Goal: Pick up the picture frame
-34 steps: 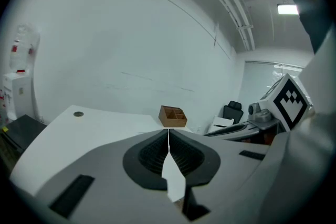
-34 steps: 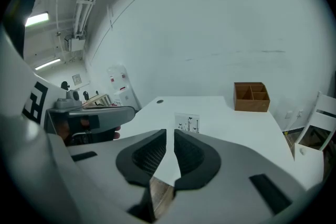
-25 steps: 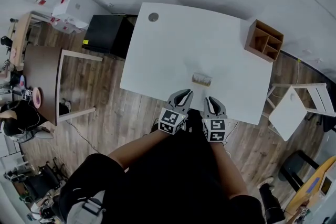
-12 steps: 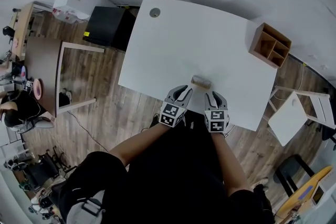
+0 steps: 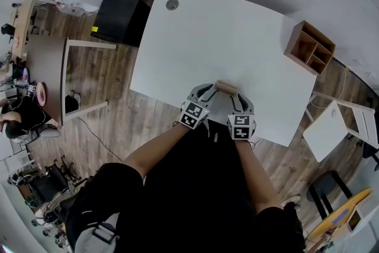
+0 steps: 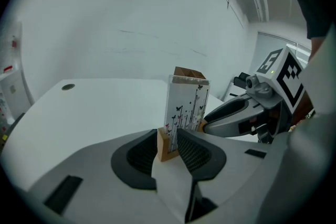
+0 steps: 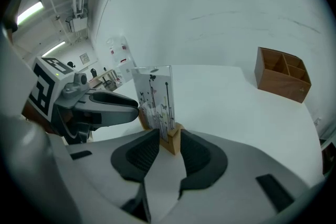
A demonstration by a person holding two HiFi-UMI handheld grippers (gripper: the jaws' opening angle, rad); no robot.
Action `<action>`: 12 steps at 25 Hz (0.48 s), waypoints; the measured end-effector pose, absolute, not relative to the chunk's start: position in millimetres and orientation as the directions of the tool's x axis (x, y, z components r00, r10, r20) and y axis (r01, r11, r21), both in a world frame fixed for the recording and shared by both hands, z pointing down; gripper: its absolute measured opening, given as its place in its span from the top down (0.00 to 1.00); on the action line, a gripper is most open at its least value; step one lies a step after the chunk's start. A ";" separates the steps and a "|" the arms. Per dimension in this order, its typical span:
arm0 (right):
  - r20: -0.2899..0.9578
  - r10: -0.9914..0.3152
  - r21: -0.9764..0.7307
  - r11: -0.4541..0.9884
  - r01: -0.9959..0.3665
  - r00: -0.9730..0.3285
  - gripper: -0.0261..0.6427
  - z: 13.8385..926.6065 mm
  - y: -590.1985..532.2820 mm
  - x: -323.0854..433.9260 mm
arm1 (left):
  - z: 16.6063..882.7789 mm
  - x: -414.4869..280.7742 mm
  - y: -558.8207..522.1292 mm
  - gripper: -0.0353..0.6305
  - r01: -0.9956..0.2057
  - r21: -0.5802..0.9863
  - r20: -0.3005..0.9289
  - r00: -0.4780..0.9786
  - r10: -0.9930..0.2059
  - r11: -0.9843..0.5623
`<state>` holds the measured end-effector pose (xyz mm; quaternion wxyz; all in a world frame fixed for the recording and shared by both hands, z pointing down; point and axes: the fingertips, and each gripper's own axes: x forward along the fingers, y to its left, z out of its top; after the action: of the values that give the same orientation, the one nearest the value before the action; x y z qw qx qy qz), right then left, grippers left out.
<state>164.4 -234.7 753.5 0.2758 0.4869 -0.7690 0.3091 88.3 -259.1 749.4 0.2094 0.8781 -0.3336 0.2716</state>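
Looking down in the head view, the frame [image 5: 226,87] stands near the front edge of the white table [image 5: 225,32], between the two grippers. The left gripper [image 5: 208,90] meets its left end and the right gripper [image 5: 236,99] its right end. A wooden organizer [image 5: 310,48] sits at the table's far right corner, well apart from the frame, and a round grommet [image 5: 172,4] marks the far left corner. From this height it is hard to say whether the frame rests on the table or hangs just above it.

In the left gripper view, the left gripper [image 6: 169,145] has its jaws drawn narrow and clamped on one end of the frame's wooden base [image 6: 166,145]. The frame [image 6: 186,105] rises upright from that base, a clear panel printed with thin stems and small butterflies. The right gripper [image 6: 236,113] reaches in from the right and touches the far end. The table [image 6: 94,107] spreads out behind, with the grommet [image 6: 67,87] at its far left.

In the right gripper view, the right gripper [image 7: 169,147] likewise has its jaws pinched on the other end of the base [image 7: 172,140]. The frame [image 7: 155,99] stands upright above them. The left gripper [image 7: 102,105] comes in from the left at the frame's far end. The organizer [image 7: 282,74] sits on the table [image 7: 226,99] at the right.
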 end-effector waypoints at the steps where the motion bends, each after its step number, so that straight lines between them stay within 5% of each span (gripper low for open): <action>1: 0.724 -0.582 -0.202 0.333 -0.921 -0.370 0.78 754.3 -236.7 164.1 | 748.8 91.3 -259.1 0.78 -0.690 0.187 0.613 0.638 -0.466 -0.700; 12: 0.728 -0.575 -0.194 0.350 -0.916 -0.374 0.78 766.7 -245.2 166.6 | 764.7 95.2 -264.5 0.78 -0.674 0.158 0.637 0.628 -0.446 -0.722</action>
<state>166.6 -245.2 766.7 0.2822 0.4829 -0.7718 0.3026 95.2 -264.5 764.7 0.1950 0.8810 -0.3179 0.2913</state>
